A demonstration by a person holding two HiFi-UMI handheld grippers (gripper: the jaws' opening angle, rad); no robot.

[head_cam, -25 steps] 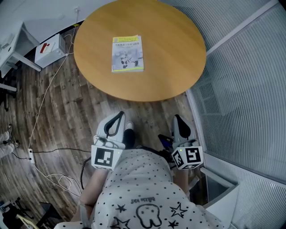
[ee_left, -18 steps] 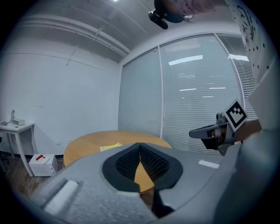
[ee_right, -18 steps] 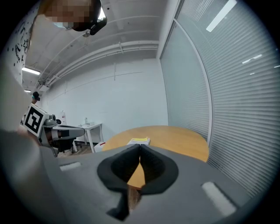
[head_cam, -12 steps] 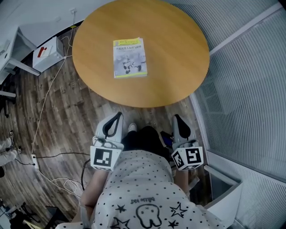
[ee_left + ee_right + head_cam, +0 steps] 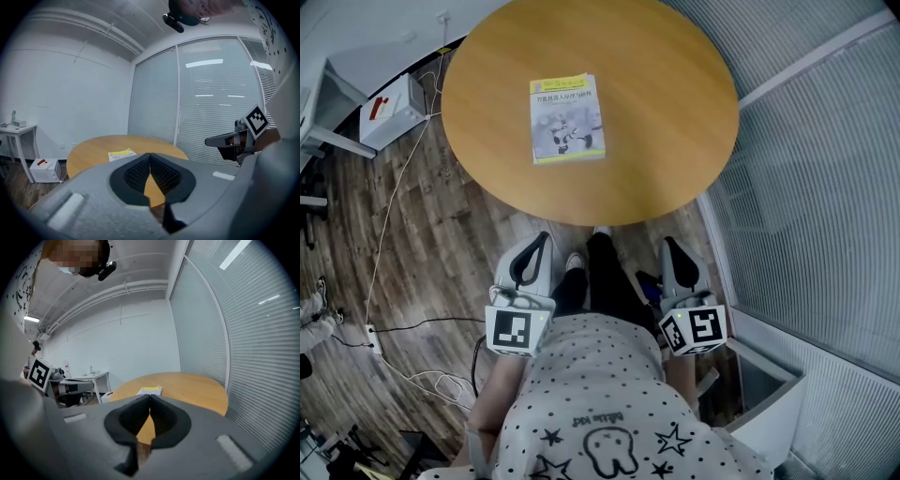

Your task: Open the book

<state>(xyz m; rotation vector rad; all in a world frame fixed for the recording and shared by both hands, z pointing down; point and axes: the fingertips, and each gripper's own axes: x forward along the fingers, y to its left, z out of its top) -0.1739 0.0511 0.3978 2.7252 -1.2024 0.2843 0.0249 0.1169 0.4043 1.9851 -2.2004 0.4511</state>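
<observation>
Wooden round table (image 5: 675, 178) carries your book (image 5: 567, 118), which lies flat, shut and untouched. Your left gripper (image 5: 150, 155) and right gripper (image 5: 150, 398) are both closed, empty and well short of it — the whole job is ahead: reach, lift cover.

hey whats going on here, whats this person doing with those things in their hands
A person stands at a round wooden table, holding the left hand-held gripper and the right hand-held gripper low in front of them, short of the table's edge. Both have their jaws together with nothing between them. The book lies closed on the table, cover up, and nothing touches it, so opening it has not begun.
</observation>
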